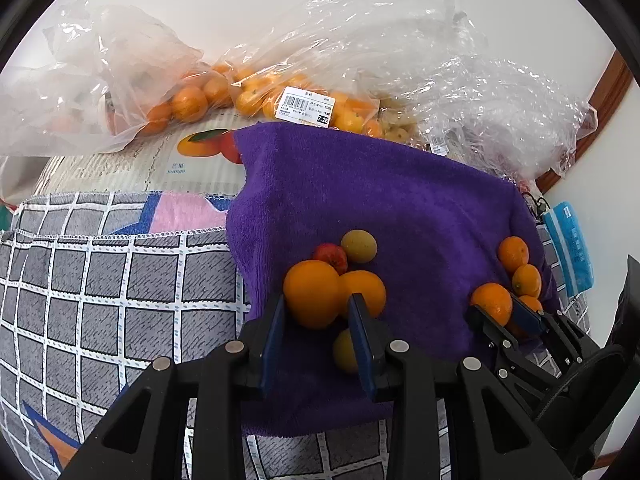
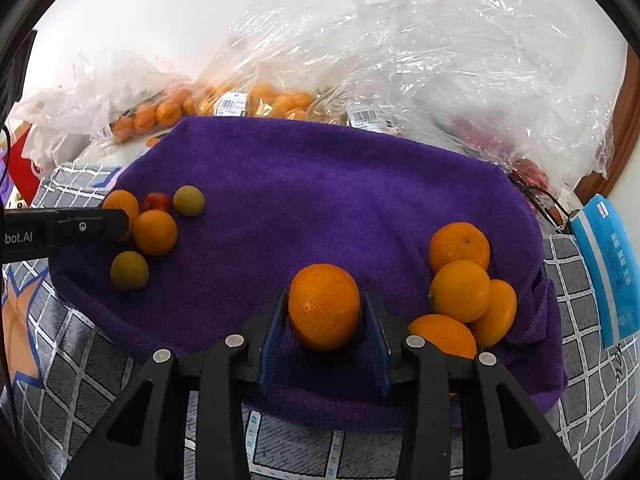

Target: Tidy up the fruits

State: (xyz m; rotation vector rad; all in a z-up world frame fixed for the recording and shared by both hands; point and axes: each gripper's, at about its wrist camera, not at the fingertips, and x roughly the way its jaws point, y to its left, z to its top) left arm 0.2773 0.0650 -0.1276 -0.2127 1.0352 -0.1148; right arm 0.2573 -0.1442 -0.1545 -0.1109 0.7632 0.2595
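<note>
Both hand-held grippers worked over the purple towel (image 2: pixel 320 184). At the towel's near edge, the right gripper (image 2: pixel 324 320) had its jaws slightly parted around an orange (image 2: pixel 324 306), the pads seemingly clear of its skin. Just beside it, toward the towel's right edge, lay the orange pile (image 2: pixel 464 292). Over the towel's left part, the left gripper (image 1: pixel 316 312) clamped another orange (image 1: pixel 312 294) within a mixed cluster. Sorting looked midway: next, the right needed to back off cleanly, and the left to carry its orange across to the pile.
</note>
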